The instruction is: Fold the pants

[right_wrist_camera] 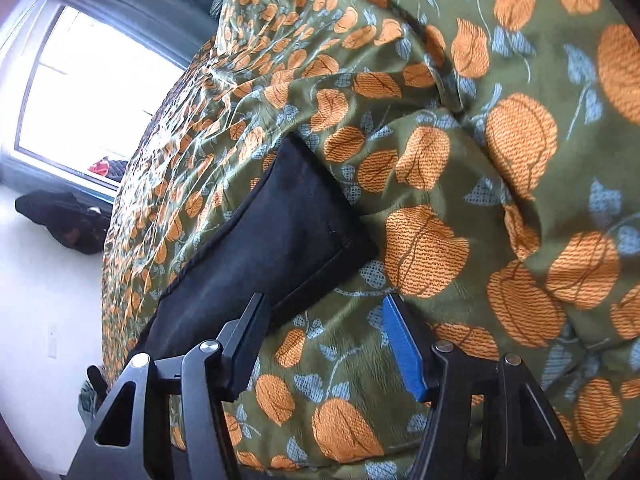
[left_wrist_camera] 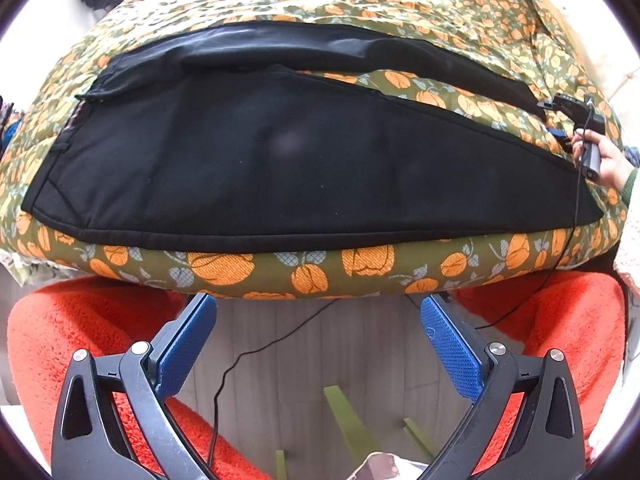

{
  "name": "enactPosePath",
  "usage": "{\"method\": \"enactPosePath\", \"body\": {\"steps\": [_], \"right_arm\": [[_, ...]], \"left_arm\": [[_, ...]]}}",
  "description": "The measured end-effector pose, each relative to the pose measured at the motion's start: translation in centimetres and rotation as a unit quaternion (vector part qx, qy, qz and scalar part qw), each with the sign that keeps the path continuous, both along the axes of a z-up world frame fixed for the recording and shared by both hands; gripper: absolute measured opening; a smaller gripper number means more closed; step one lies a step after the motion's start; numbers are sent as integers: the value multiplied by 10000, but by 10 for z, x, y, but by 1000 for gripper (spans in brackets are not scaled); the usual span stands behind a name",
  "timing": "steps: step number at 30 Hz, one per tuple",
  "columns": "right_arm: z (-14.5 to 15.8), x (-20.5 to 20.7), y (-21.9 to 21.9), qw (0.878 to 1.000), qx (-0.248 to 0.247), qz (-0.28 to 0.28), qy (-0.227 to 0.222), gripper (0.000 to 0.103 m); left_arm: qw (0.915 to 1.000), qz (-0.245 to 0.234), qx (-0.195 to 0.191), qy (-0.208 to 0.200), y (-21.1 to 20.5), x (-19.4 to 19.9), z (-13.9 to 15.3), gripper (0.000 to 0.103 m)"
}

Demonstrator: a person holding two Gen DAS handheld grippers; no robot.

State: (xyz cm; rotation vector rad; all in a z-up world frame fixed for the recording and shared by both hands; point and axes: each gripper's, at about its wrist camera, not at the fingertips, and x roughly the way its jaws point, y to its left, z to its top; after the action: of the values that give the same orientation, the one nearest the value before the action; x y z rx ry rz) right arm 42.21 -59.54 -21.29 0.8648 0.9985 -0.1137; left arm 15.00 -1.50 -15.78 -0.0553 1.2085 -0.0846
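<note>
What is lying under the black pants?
The black pants lie spread on a green bedspread with orange flowers, which shows all around them. What is beneath the bedspread is covered and cannot be seen.

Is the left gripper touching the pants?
Apart. The left wrist view shows the left gripper open over the floor, with the bedspread edge between it and the pants.

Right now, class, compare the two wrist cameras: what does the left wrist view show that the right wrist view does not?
Only the left wrist view shows the black pants spread almost whole on the bed, both legs visible, the person's hand holding the right hand-held gripper at the far leg's end, and red fleece below. Only the right wrist view shows a bright window and one pant-leg end close up. Both share the pants and the green bedspread with orange flowers.
</note>
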Motion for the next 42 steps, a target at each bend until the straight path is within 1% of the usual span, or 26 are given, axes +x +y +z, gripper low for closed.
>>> {"method": "enactPosePath", "body": {"steps": [2,3,4,5,7,8,9,10,11,12,13,14,16,17,18,21,23,24,26,28,29,30,32,36,40,42], "right_arm": [[-13,6,-4,9989,200,-397,-148,60],[-17,11,-6,9978,316,-541,-201,57],[-18,18,-7,9976,321,-583,-197,48],[-11,27,-5,9985,98,-515,-142,21],[21,40,1,9973,-445,-140,-567,19],[36,45,4,9938,-909,36,-645,19],[43,48,6,9890,-1379,185,-506,19],[42,50,9,9825,-1825,310,-206,21],[36,50,11,9727,-2288,349,189,33],[29,47,12,9589,-2760,285,599,44],[25,38,10,9500,-3023,194,763,50],[27,26,11,9483,-3113,71,609,53],[41,-5,19,9456,-3252,-48,82,58],[47,-22,30,9441,-3290,41,-211,66],[55,-39,42,9440,-3257,208,-496,71],[68,-86,86,9473,-2904,808,-1085,72],[71,-116,120,9486,-2623,1186,-1318,74],[70,-130,138,9464,-2560,1361,-1420,74],[70,-155,170,9375,-2606,1645,-1615,74],[63,-174,201,9286,-2733,1855,-1693,75],[60,-173,211,9247,-2770,2001,-1676,76],[59,-180,219,9203,-2798,2156,-1683,76],[55,-175,233,9101,-2901,2409,-1716,76],[44,-173,253,9024,-2975,2663,-1621,76],[34,-170,275,8842,-3205,3015,-1565,76],[27,-167,283,8771,-3278,3164,-1524,76]], "left_arm": [[10000,33,46,45,0,1,-3,102],[9999,50,56,95,0,2,-6,102],[9999,62,68,139,1,3,-8,102],[9998,76,85,163,1,5,-9,102],[9998,94,104,151,3,8,-12,102],[9998,102,115,150,4,10,-14,102],[9997,110,128,173,5,13,-17,102],[9996,116,134,216,7,17,-20,102],[9995,119,115,261,9,21,-22,102],[9995,128,73,291,13,26,-23,102],[9995,144,15,295,19,32,-22,102],[9995,163,-49,260,27,39,-20,102],[9998,155,-110,62,47,56,-11,102],[9998,128,-98,-69,58,68,-4,102],[9997,85,-72,-210,70,82,4,102],[9977,147,-36,-656,118,135,25,102],[9956,526,-303,-711,166,177,30,102],[9926,837,-535,-701,195,199,30,102],[9829,1487,-838,-697,252,235,25,102],[9735,1971,-963,-651,300,267,15,101],[9712,2126,-907,-582,317,282,9,101],[9706,2202,-830,-516,328,295,2,101],[9730,2192,-617,-376,340,319,-10,101],[9732,2164,-708,-325,354,353,-30,101],[9738,2219,-470,-167,357,373,-48,101],[9767,2089,-481,-85,357,381,-55,101]]}}
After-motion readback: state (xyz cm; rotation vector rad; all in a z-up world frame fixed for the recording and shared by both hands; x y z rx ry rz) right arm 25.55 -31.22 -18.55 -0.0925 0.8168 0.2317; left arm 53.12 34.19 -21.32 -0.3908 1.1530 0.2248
